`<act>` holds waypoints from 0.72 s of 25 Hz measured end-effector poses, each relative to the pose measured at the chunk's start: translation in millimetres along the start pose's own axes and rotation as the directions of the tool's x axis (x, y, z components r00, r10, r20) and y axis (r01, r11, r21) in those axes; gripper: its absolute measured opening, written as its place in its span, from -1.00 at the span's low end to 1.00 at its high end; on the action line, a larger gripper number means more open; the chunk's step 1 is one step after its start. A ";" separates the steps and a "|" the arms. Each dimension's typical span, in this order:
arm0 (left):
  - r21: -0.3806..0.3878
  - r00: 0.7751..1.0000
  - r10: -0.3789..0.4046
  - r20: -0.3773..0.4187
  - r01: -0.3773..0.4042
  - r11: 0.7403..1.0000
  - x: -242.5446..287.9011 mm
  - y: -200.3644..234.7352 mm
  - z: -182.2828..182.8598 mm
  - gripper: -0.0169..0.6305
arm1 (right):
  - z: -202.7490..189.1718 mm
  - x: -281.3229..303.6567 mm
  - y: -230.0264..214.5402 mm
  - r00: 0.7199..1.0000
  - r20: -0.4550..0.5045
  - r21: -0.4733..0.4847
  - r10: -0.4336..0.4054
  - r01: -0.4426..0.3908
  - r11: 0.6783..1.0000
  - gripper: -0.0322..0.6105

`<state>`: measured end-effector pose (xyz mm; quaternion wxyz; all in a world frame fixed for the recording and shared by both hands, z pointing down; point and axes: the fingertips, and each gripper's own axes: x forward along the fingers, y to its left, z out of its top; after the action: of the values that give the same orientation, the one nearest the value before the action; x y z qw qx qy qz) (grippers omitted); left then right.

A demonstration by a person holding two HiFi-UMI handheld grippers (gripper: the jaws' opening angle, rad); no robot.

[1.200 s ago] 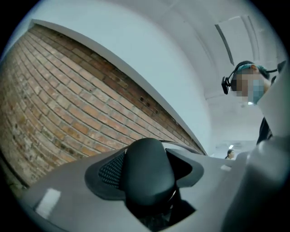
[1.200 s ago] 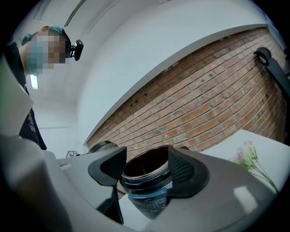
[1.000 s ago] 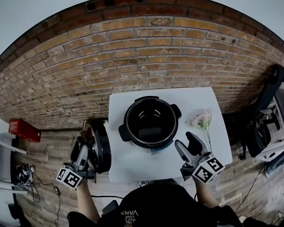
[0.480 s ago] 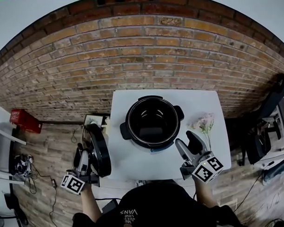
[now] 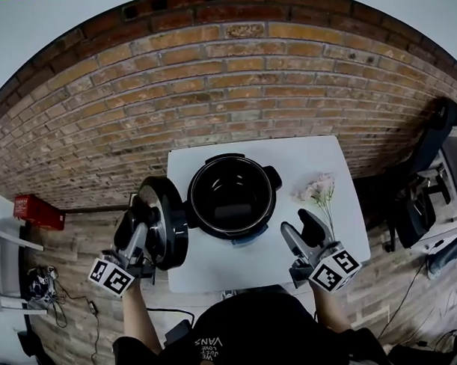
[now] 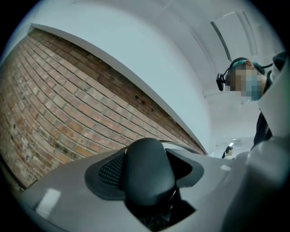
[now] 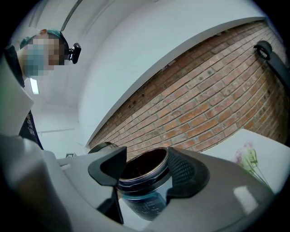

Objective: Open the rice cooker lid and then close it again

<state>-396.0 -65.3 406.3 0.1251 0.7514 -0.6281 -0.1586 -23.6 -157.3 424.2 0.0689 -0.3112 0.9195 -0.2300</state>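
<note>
The black rice cooker (image 5: 230,197) stands open on the white table (image 5: 317,160), its dark inner pot showing. Its round black lid (image 5: 168,221) hangs on edge just left of the pot, over the table's left edge. My left gripper (image 5: 144,217) is shut on the lid's handle; in the left gripper view the black knob (image 6: 147,156) fills the gap between the jaws of that gripper (image 6: 147,171). My right gripper (image 5: 305,231) stands open in front of the cooker's right side with nothing in it. Through its jaws (image 7: 146,168) I see the cooker (image 7: 142,195) a short way off.
Pink flowers (image 5: 319,191) lie on the table right of the cooker, also seen in the right gripper view (image 7: 248,158). A brick wall (image 5: 225,88) rises behind the table. A red crate (image 5: 36,209) sits on the floor at left, black equipment (image 5: 424,201) at right.
The left gripper has carried the lid from low beside the table up and to the right, close to the cooker's left side. The right gripper has barely shifted.
</note>
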 end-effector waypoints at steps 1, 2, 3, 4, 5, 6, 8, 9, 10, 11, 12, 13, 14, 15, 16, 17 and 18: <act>0.017 1.000 -0.027 -0.012 0.027 0.999 13.0 -6.5 2.6 -0.09 | 0.7 -3.4 -2.4 1.000 0.006 0.003 -0.009 0.009 1.000 -0.04; 0.036 0.998 -0.051 -0.023 0.052 0.998 25.5 -13.0 4.6 -0.09 | 1.6 -6.9 -4.9 1.000 0.014 0.006 -0.018 0.018 1.000 -0.04; 0.057 0.997 -0.074 -0.036 0.076 0.996 37.9 -19.6 6.0 -0.09 | 2.8 -10.5 -7.4 0.999 0.023 0.010 -0.027 0.027 1.000 -0.04; 0.079 0.994 -0.095 -0.053 0.099 0.992 50.2 -26.3 6.5 -0.09 | 4.1 -14.4 -10.1 0.999 0.031 0.014 -0.037 0.037 0.999 -0.04; 0.100 0.990 -0.116 -0.075 0.123 0.987 62.4 -33.2 6.1 -0.09 | 5.3 -18.7 -12.8 0.998 0.039 0.017 -0.049 0.048 0.999 -0.04; 0.118 0.986 -0.138 -0.099 0.149 0.982 74.2 -40.3 4.9 -0.09 | 6.5 -23.2 -15.8 0.997 0.046 0.020 -0.061 0.061 0.998 -0.04; 0.143 0.972 -0.183 -0.147 0.204 0.969 95.5 -54.2 0.5 -0.09 | 8.5 -33.0 -22.6 0.994 0.060 0.027 -0.089 0.088 0.996 -0.04; 0.145 0.964 -0.206 -0.169 0.231 0.962 104.9 -60.6 -2.3 -0.09 | 9.2 -38.0 -26.1 0.992 0.067 0.031 -0.103 0.101 0.994 -0.04; 0.141 0.956 -0.228 -0.187 0.256 0.956 113.5 -66.5 -5.1 -0.09 | 9.6 -42.7 -29.4 0.990 0.073 0.034 -0.116 0.114 0.993 -0.04; 0.134 0.947 -0.248 -0.202 0.278 0.951 121.3 -71.9 -7.7 -0.09 | 9.7 -47.2 -32.4 0.989 0.079 0.037 -0.128 0.126 0.991 -0.04; 0.131 0.940 -0.265 -0.216 0.297 0.946 128.6 -77.0 -10.0 -0.09 | 9.9 -51.2 -35.1 0.987 0.083 0.040 -0.139 0.136 0.990 -0.04; 0.136 0.932 -0.277 -0.232 0.313 0.940 135.4 -81.9 -11.9 -0.09 | 10.3 -54.9 -37.4 0.985 0.089 0.043 -0.149 0.146 0.988 -0.04; 0.148 0.925 -0.286 -0.252 0.329 0.933 141.9 -86.7 -13.5 -0.09 | 10.9 -58.5 -39.5 0.983 0.095 0.046 -0.159 0.155 0.987 -0.04; 0.166 0.916 -0.292 -0.274 0.345 0.924 148.2 -91.5 -15.3 -0.09 | 11.6 -62.1 -41.3 0.980 0.100 0.050 -0.170 0.165 0.985 -0.04; 0.187 0.906 -0.298 -0.299 0.362 0.913 154.2 -96.4 -17.4 -0.09 | 12.2 -65.9 -43.1 0.978 0.105 0.053 -0.181 0.176 0.983 -0.04; 0.206 0.896 -0.304 -0.325 0.381 0.901 160.0 -101.6 -19.9 -0.09 | 12.7 -69.8 -45.2 0.975 0.110 0.056 -0.191 0.186 0.981 -0.04; 0.223 0.884 -0.310 -0.350 0.400 0.889 165.4 -106.9 -22.8 -0.09 | 13.1 -73.6 -47.4 0.973 0.115 0.059 -0.201 0.195 0.979 -0.04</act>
<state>-263.8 -209.1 372.4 0.0779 0.8799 -0.4675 0.0323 64.2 -151.0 433.5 0.1081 -0.4130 0.8723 -0.2383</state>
